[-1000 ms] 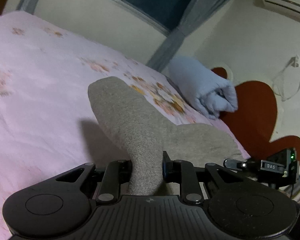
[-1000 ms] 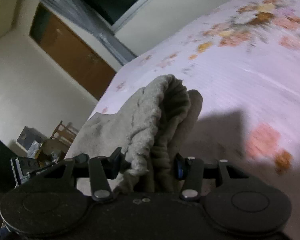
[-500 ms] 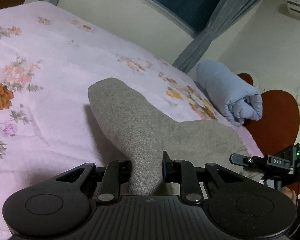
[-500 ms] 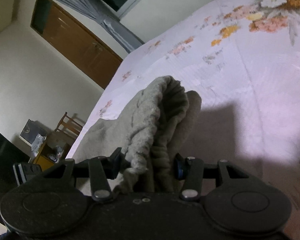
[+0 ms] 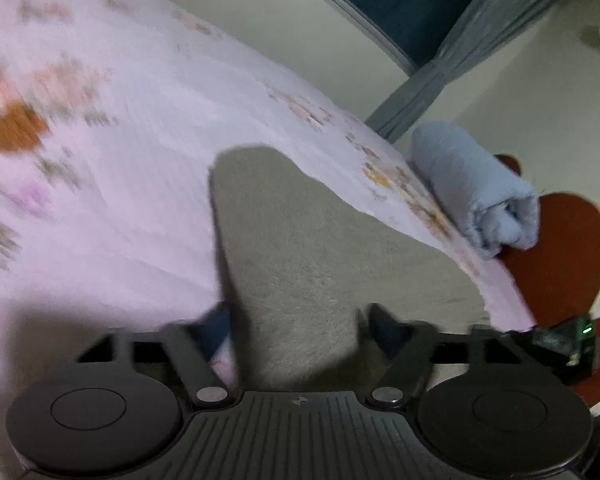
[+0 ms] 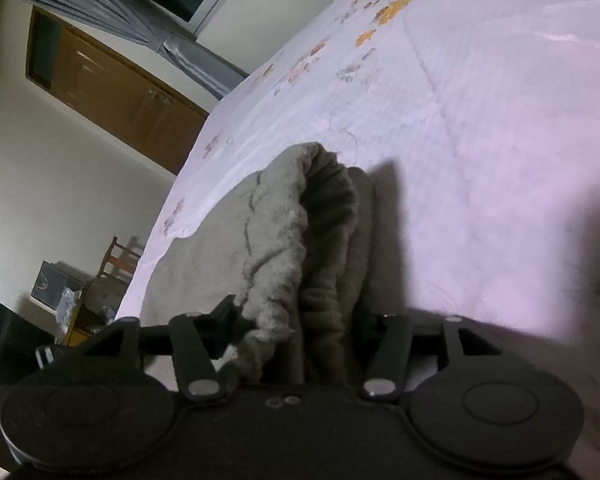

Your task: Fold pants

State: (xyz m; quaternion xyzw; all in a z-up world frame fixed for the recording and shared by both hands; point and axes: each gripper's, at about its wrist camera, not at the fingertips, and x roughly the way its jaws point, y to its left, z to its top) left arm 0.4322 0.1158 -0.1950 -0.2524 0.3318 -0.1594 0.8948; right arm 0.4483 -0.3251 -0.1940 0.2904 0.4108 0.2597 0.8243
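Left tool (image 5: 296,322): jaws spread wide, grey fleece pants (image 5: 300,248) lying between the fingers, not pinched. Frame is motion-blurred, but the gap on each side of the cloth is visible.

Right tool (image 6: 300,322): clamped on the bunched ribbed waistband end of the same grey pants (image 6: 300,240); cloth stands up in a gathered fold between the fingers.

Pants location: on the pink floral-print bedspread (image 5: 120,140), at its near edge. In the left view the fabric runs as a tapering strip straight away from the left tool, rounded end pointing into the bed, long axis along the tool's forward direction, and spreads wider toward the right. In the right view the rest of the pants lies flat to the left of the gripped bunch, toward the bed edge (image 6: 188,184).

Relative to the bedspread:
- rolled light-blue blanket (image 5: 476,196) at its far right corner, left view
- red heart-shaped wall decal (image 5: 556,252) behind that
- grey curtain (image 5: 440,76) and dark window (image 5: 396,4) beyond the far side
- brown wooden door (image 6: 116,92) past the left edge, right view
- wooden chair (image 6: 118,258) and a cluttered low table (image 6: 72,304) below the door

Writing: no readable text in either view. Small green LED on the right tool's body (image 5: 564,340), seen at the left view's right edge.
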